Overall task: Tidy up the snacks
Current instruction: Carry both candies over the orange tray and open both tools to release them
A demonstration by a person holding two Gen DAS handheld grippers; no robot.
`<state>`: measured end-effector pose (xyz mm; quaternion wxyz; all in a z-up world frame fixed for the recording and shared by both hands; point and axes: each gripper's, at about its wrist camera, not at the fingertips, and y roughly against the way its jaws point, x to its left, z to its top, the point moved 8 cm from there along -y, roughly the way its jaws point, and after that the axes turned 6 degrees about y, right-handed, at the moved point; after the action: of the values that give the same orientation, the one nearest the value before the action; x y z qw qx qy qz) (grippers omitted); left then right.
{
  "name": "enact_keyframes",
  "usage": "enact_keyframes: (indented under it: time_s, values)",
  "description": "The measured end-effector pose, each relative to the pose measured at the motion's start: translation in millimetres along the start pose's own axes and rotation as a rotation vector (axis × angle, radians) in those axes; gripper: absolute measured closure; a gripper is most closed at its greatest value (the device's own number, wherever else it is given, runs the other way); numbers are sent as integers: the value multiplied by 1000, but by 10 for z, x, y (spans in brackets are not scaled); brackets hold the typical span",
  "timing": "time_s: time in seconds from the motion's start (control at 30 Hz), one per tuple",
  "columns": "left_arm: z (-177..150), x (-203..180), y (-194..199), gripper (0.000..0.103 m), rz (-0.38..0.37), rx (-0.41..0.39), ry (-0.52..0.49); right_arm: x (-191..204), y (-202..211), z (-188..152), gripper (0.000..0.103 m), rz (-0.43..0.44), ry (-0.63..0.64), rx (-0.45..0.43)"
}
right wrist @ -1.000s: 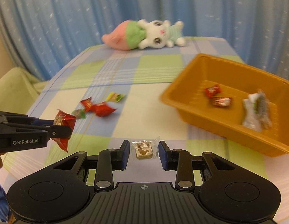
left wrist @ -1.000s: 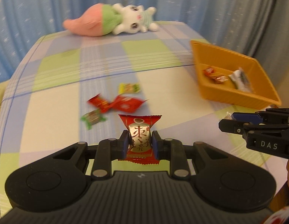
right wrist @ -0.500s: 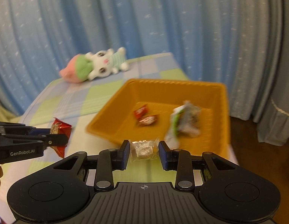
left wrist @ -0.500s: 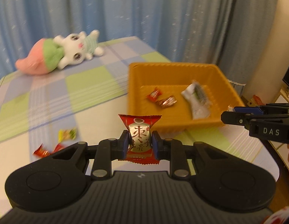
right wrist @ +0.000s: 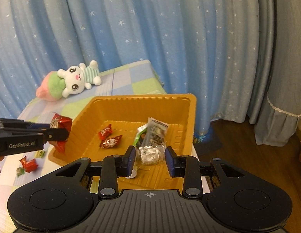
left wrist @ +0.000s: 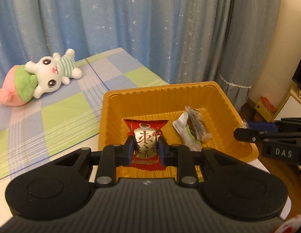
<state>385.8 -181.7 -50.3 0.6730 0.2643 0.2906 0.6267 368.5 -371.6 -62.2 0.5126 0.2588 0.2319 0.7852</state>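
Observation:
My left gripper (left wrist: 145,148) is shut on a red snack packet (left wrist: 145,125) with a silver label, held just above the near part of the orange tray (left wrist: 160,92). My right gripper (right wrist: 150,156) is shut on a small clear-wrapped brown snack (right wrist: 149,152), over the tray's (right wrist: 140,99) near right side. Inside the tray lie two red candies (right wrist: 105,134) and white and green packets (right wrist: 152,131). The right wrist view shows the left gripper (right wrist: 64,133) at the tray's left wall with its red packet (right wrist: 60,123).
Several loose snacks (right wrist: 29,164) lie on the checked tablecloth (left wrist: 59,114) left of the tray. A plush rabbit toy (left wrist: 37,79) rests at the far end. Blue star curtains (right wrist: 131,29) hang behind. The table edge and wooden floor (right wrist: 237,145) are right of the tray.
Both grippers have swung right, away from the loose snacks, and now hang over the orange tray. Each holds the same snack as before.

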Motion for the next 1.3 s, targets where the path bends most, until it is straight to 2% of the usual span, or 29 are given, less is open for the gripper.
enact_keyframes:
  time_s: [0.57,0.7,0.77,1.3]
  values:
    - [50,-178,-576,79,-24,87,-29,-182,-361,54,69,1,-3,55]
    - [53,-184,-609,76,-30,94,-28,-180,-398,60,69,4,-1,60]
    - [56,-176,-614,65,-29,97,-25,-172,-412,62,69,8,-1,62]
    - [101,-129,-502,64,-26,75,-5,-143,-441,69,69,10,-4,67]
